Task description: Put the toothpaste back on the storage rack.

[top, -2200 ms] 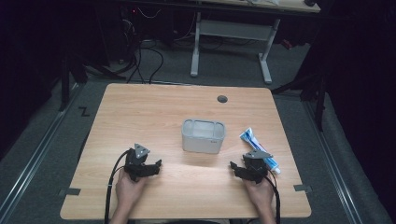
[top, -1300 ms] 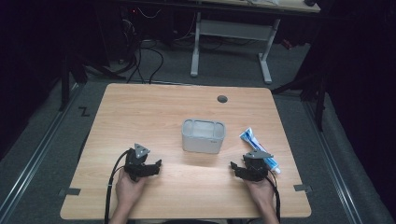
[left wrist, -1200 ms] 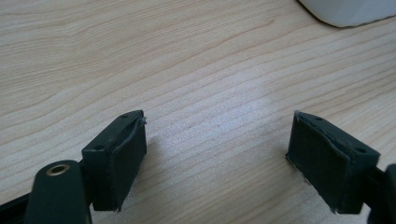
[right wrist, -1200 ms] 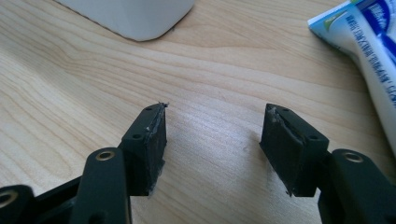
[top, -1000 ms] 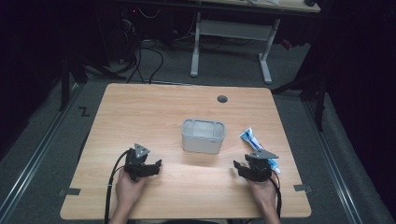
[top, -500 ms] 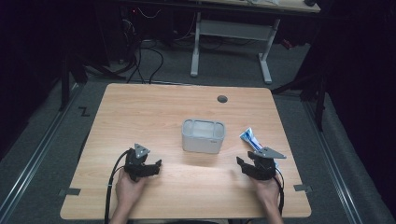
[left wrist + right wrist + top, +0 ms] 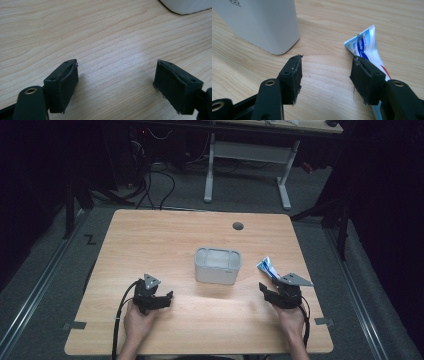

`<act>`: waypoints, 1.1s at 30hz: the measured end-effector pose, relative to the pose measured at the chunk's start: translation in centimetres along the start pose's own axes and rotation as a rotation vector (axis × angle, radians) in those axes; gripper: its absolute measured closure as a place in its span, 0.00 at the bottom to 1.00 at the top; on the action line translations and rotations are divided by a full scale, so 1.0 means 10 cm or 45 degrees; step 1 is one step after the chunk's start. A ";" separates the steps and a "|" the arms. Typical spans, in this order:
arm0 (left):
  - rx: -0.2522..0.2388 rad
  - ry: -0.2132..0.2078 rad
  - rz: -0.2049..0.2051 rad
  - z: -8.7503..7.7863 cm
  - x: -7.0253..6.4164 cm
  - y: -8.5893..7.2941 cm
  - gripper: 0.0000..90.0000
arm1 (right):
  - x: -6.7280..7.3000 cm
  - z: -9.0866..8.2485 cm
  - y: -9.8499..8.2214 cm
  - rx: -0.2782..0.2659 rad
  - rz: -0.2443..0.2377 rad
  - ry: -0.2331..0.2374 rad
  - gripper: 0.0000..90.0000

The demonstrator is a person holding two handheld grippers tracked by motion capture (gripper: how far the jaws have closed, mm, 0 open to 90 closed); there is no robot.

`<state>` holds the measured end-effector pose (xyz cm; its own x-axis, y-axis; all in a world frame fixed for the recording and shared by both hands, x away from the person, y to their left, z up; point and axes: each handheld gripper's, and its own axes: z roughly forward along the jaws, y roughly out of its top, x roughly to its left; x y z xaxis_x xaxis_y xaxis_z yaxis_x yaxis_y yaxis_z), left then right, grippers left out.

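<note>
Two grippers sit low in the high view: the left gripper [image 7: 161, 299] at lower left, the right gripper [image 7: 271, 295] at lower right beside the toothpaste tube [image 7: 267, 268], with bare desk [image 7: 160, 240] beyond up to the far edge. In the left gripper view, fingers [image 7: 62, 86] stand apart over bare wood. In the right gripper view, fingers [image 7: 293, 78] gape empty; the tube lies at right, the white container [image 7: 259, 23] at upper left.

Toothpaste tube [image 7: 367, 47] flat nr container [image 7: 259, 22]
</note>
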<state>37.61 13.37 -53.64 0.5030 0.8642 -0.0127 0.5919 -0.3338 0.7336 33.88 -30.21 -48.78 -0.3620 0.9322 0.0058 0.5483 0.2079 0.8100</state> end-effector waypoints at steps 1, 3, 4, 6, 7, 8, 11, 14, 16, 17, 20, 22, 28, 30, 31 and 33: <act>0.000 0.000 0.000 0.00 0.00 0.00 0.22 | -0.01 0.00 0.01 -0.001 -0.002 -0.003 0.47; 0.000 0.000 0.000 0.00 0.00 0.00 0.22 | -0.03 -0.01 0.03 -0.006 0.010 -0.011 0.47; 0.000 0.000 0.000 0.00 0.00 0.00 0.22 | -0.03 -0.01 0.03 -0.006 0.010 -0.011 0.47; 0.000 0.000 0.000 0.00 0.00 0.00 0.22 | -0.06 -0.01 0.04 0.002 0.016 -0.020 0.47; 0.000 0.000 0.000 0.00 0.00 0.00 0.22 | -0.06 -0.01 0.04 0.000 0.012 -0.021 0.47; 0.000 0.000 0.000 0.00 0.00 0.00 0.22 | -0.07 -0.01 0.04 0.001 0.016 -0.022 0.47; 0.000 0.000 0.000 0.00 0.00 0.00 0.22 | -0.10 0.00 0.05 0.006 0.017 -0.030 0.47; 0.000 0.000 0.000 0.00 0.00 0.00 0.22 | -0.13 0.00 0.06 0.004 0.028 -0.036 0.47; 0.000 0.000 0.000 0.00 0.00 0.00 0.22 | -0.15 0.00 0.07 0.008 0.030 -0.045 0.48; 0.000 0.000 0.000 0.00 0.00 0.00 0.22 | -0.16 0.00 0.08 0.009 0.031 -0.049 0.48; 0.000 0.000 -0.001 0.00 0.00 0.00 0.22 | -0.20 0.02 0.09 0.025 0.038 -0.061 0.48; 0.000 -0.001 0.000 0.00 0.00 0.00 0.22 | -0.23 0.02 0.09 0.027 0.043 -0.066 0.48; 0.000 -0.002 0.000 0.00 0.00 0.00 0.22 | -0.30 0.03 0.10 0.034 0.057 -0.077 0.48; 0.000 -0.002 0.000 0.00 0.00 0.00 0.22 | -0.33 0.05 0.10 0.049 0.063 -0.084 0.48; 0.000 -0.002 0.000 0.00 0.00 0.00 0.22 | -0.34 0.06 0.10 0.056 0.066 -0.086 0.48; 0.000 -0.002 -0.001 0.00 0.00 0.00 0.22 | -0.38 0.09 0.10 0.073 0.068 -0.092 0.48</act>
<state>37.62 13.38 -53.64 0.5039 0.8637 -0.0142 0.5920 -0.3333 0.7338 36.52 -33.28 -48.50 -0.2769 0.9609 0.0036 0.6082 0.1723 0.7748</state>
